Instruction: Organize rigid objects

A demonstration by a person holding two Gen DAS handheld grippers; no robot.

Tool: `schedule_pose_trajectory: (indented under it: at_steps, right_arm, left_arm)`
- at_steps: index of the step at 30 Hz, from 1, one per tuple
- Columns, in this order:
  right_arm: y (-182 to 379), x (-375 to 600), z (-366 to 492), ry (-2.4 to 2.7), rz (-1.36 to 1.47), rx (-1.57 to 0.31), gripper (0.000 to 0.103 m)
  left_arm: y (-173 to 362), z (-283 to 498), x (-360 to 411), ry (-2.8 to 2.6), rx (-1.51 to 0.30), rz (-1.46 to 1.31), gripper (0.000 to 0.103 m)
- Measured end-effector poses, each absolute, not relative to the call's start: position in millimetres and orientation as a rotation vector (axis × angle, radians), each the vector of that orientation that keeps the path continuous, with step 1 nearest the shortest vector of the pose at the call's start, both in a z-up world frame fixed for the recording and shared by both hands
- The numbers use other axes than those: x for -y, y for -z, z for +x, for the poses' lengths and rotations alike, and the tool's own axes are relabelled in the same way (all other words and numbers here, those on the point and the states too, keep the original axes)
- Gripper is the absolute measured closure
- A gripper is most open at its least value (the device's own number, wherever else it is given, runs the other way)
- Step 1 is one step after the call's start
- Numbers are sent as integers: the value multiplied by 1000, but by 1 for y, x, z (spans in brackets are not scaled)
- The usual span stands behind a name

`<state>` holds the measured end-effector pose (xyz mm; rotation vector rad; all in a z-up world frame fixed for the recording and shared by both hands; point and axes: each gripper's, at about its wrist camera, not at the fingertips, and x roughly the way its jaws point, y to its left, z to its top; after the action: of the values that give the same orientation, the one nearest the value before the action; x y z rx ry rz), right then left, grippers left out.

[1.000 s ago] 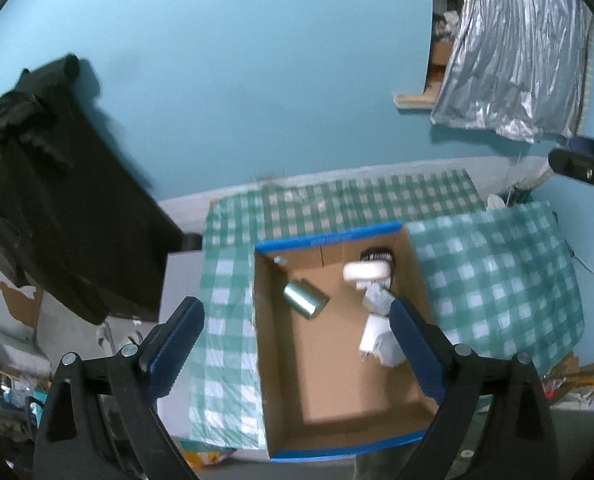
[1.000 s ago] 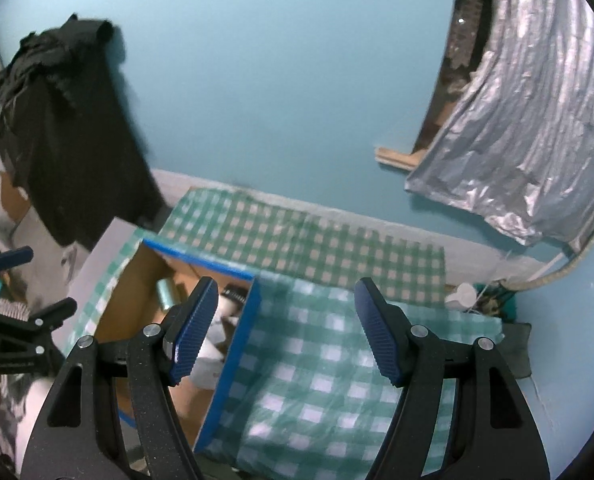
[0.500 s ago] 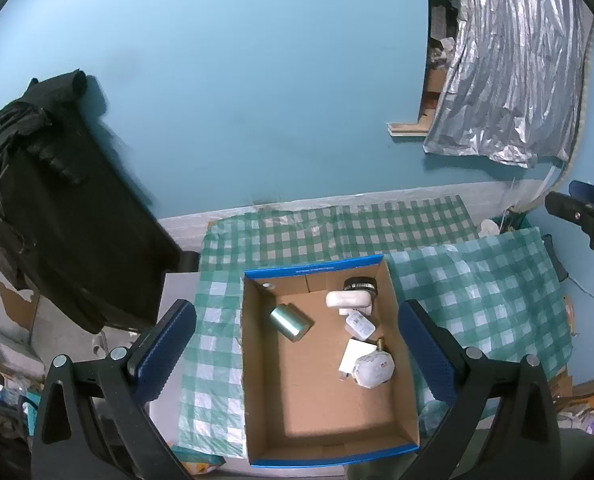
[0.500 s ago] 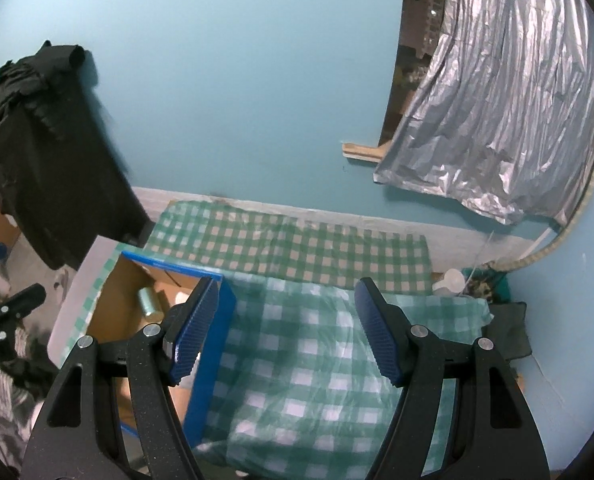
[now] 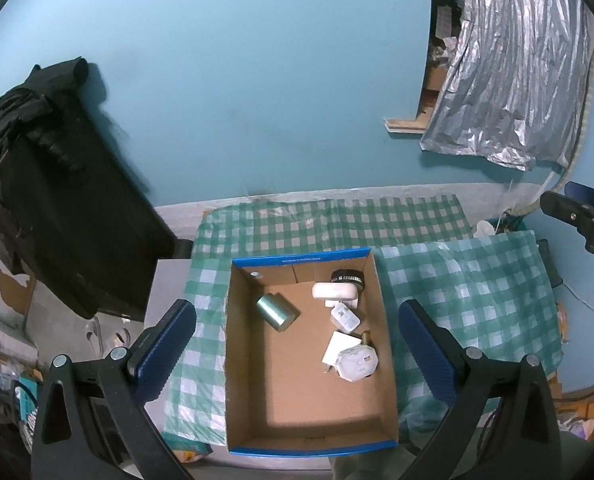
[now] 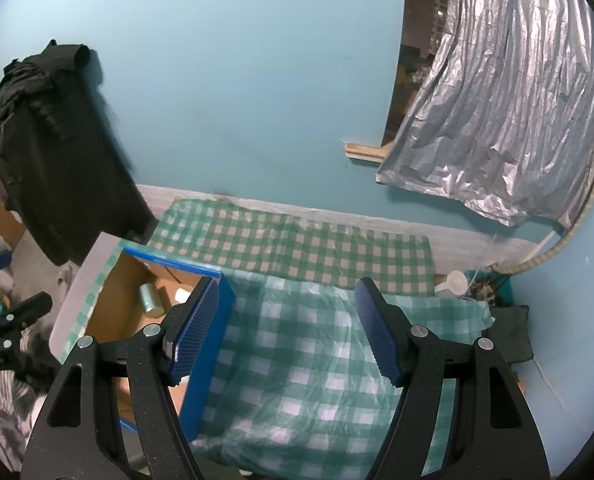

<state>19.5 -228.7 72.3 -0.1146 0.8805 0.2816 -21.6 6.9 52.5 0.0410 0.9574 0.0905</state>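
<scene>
A cardboard box (image 5: 309,420) with blue rims sits on the green checked cloth. Inside lie a metal can (image 5: 277,312) on its side, a white bar (image 5: 334,290), a black round tin (image 5: 347,278), a small white adapter (image 5: 345,317) and a white round gadget (image 5: 357,362) on a white card. My left gripper (image 5: 297,350) hangs wide open above the box, holding nothing. My right gripper (image 6: 287,332) is open and empty over the bare cloth to the right of the box (image 6: 213,360); the can (image 6: 149,299) shows past its left finger.
A green checked cloth (image 6: 297,380) covers the table and a strip (image 5: 329,220) along the blue wall. Black fabric (image 5: 53,200) hangs at left. A silver foil sheet (image 6: 497,120) hangs at right. A white scoop (image 6: 451,283) lies at the cloth's far right corner.
The left gripper opened a little wider and pulled up and back from the box, uncovering the white round gadget. The right gripper shifted right, away from the box, over the cloth.
</scene>
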Motion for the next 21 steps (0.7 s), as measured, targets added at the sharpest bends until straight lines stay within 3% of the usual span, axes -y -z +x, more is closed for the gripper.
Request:
schedule_pose_trajectory:
  at_steps: [21]
  right_arm:
    - [-75,230,24,-311,-125,-876,33]
  left_arm:
    - [-53,-24,3,-125,-958,68,1]
